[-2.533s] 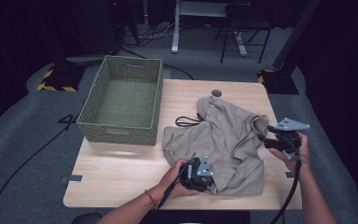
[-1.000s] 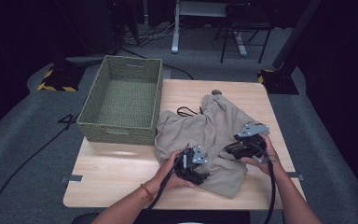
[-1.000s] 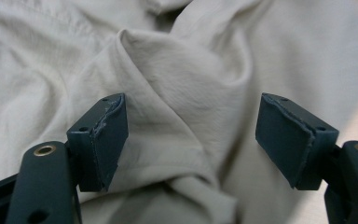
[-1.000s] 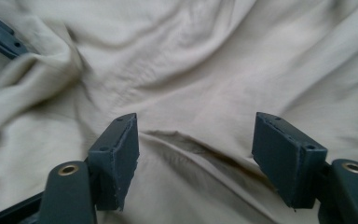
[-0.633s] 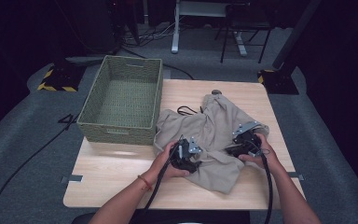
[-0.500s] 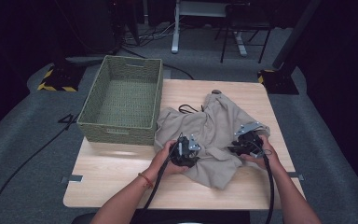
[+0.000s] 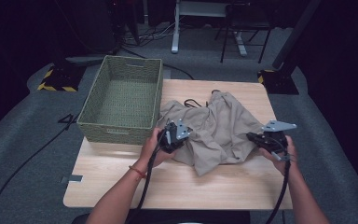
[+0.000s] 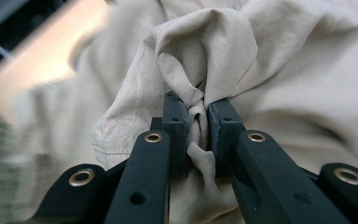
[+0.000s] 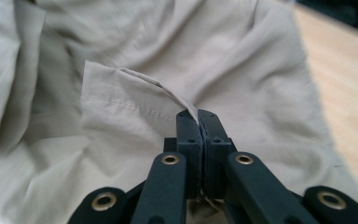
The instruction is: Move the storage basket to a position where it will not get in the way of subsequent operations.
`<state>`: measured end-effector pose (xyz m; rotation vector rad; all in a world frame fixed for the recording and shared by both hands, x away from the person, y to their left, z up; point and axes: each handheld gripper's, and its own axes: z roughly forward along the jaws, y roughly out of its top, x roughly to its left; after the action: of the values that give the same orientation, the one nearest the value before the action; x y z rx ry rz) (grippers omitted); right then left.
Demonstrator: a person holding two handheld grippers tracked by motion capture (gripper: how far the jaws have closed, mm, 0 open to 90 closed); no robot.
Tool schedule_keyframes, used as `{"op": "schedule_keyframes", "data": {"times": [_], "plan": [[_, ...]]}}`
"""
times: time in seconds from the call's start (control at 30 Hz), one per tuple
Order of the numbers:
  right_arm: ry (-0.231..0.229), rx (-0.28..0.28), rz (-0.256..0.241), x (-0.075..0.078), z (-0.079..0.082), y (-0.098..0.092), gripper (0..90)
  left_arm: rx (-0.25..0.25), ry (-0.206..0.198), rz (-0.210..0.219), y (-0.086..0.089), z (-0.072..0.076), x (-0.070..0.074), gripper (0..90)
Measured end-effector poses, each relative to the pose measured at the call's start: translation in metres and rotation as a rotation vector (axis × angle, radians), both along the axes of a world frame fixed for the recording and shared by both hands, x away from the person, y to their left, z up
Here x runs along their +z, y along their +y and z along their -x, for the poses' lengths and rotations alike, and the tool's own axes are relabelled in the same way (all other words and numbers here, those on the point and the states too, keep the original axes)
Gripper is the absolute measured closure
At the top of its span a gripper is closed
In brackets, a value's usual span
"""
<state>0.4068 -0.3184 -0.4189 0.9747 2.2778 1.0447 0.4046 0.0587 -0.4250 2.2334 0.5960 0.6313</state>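
A beige garment (image 7: 214, 128) lies crumpled on the wooden table (image 7: 121, 172), with a dark drawstring at its far edge. My left gripper (image 7: 173, 136) holds the garment's left side; in the left gripper view the jaws are shut on a bunched fold of the garment (image 8: 198, 123). My right gripper (image 7: 256, 139) is at the garment's right side. In the right gripper view its jaws pinch a thin hemmed edge of the garment (image 9: 121, 93), the gripper (image 9: 198, 119) shut tight on it.
A green woven basket (image 7: 126, 100) stands empty at the table's left rear, close to my left gripper. Bare table lies in front of the garment. Cables trail from both grippers toward the near edge. Dark floor and chair legs surround the table.
My left gripper moved away from me toward the basket, dragging the garment's left side. My right gripper first moved left, then back out to the right, stretching the cloth between them.
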Motion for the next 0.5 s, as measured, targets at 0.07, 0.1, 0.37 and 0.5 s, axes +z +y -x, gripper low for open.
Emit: {"op": "schedule_keyframes", "data": {"times": [0.07,0.1,0.37,0.5], "plan": [[-0.027,0.014,-0.016,0.007,0.015,-0.008,87.3,-0.002,-0.013,0.038,0.015,0.011,0.009,79.7],[-0.033,0.024,-0.018,0.008,0.023,-0.011,86.7,-0.002,-0.012,0.049,0.022,0.016,0.011,79.7],[-0.001,0.120,-0.034,-0.010,0.084,-0.025,84.5,-0.084,0.085,0.134,0.058,0.067,-0.010,78.6],[0.081,0.144,-0.056,-0.033,0.101,-0.027,82.8,-0.113,0.133,0.075,0.065,0.089,-0.029,77.7]]}}
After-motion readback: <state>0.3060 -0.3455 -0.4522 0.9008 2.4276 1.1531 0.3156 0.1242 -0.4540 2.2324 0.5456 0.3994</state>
